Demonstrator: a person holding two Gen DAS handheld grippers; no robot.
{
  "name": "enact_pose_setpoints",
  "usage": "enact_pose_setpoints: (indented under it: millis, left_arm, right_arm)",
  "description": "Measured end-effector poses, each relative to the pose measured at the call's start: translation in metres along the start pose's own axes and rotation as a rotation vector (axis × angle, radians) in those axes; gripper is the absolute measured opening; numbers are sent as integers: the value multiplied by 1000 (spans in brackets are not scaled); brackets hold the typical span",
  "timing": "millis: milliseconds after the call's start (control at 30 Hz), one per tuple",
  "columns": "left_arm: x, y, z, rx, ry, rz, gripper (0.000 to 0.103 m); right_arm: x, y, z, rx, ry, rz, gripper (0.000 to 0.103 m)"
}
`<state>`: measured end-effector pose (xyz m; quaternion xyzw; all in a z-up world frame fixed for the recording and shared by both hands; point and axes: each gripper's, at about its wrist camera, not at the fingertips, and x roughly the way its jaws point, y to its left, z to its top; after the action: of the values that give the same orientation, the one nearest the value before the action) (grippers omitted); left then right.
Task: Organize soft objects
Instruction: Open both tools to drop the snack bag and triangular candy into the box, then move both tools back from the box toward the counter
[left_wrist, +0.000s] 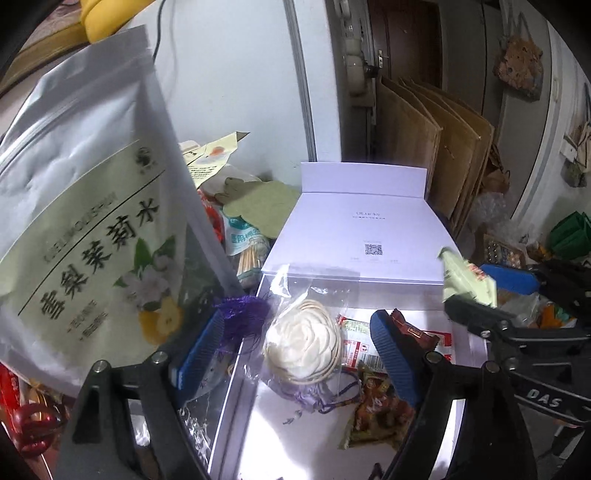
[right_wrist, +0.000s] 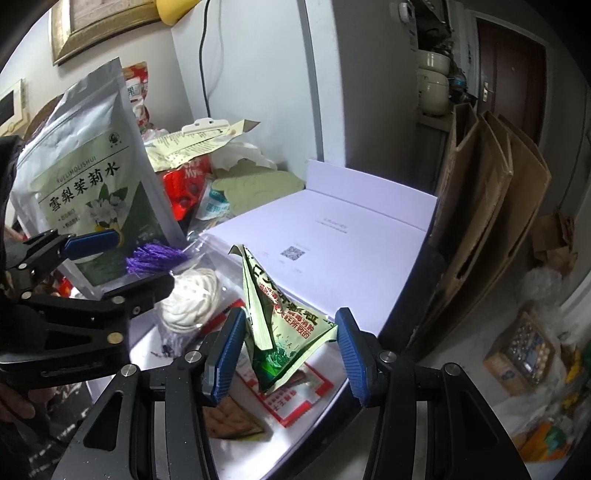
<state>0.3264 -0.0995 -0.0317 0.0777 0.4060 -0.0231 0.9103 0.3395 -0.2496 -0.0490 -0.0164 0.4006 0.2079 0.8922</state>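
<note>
Jaws, right gripper (right_wrist: 291, 350): clamped on a crumpled green packet (right_wrist: 275, 325), held above the white box (left_wrist: 369, 229). Jaws, left gripper (left_wrist: 299, 354): apart, nothing between the pads; no earlier view supports more.

Below the left gripper, inside the box: a cream woven flower (left_wrist: 303, 339) in a clear bag, a purple tassel (left_wrist: 240, 310) at the box's left edge, red-and-white snack packets (left_wrist: 369, 347) partly hidden by the right pad.

Left of the box: a large silver tea pouch (left_wrist: 92, 229), upright, tilted, covering the clutter behind it. Further back: toothpicks (left_wrist: 251, 258), a green card shape (left_wrist: 258, 203), both half hidden.

Far right: cardboard sheets (left_wrist: 443, 147) leaning upright.
</note>
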Motion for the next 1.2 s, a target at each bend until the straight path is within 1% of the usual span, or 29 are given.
enact_pose_setpoints:
  millis: [100,167,233,267,300,433,600,733,833,967,1200]
  left_arm:
    - [-3,2,-4,-7,3,0,82]
    - [-4,4,-5,-10,6,3,82]
    - [-5,4,-6,-13,9,8,82]
    - [-7,5,-7,-14,8,11,82]
    - [-9,6,-7,-17,5,12,82]
    - [-20,9,-8,-30,-7,10,82]
    - [-39,14,-5,-44,-38,1,82]
    - [-61,17,-1,-56,-73,-13,82]
    - [-82,17,1,-53,-109,-25,82]
    - [-109,17,1,-51,-157,-15,82]
    - [-159,14,-9,-35,-229,-20,82]
  right_arm:
    - [8,7,-3,-34,46,31,50]
    - [14,15,-7,-66,82,24,52]
    - [17,19,-10,-86,100,-3,61]
    - [18,20,-11,-86,106,-17,71]
    - [18,19,-12,-81,106,-20,73]
    - [9,17,-10,-62,96,-11,73]
    - [-15,18,-2,-50,46,-23,73]
    - [-35,26,6,-58,-1,-34,73]
    - [-55,32,10,-64,-48,-42,73]
    - [-85,39,12,-67,-112,-51,73]
    - [-137,51,11,-77,-196,-58,73]
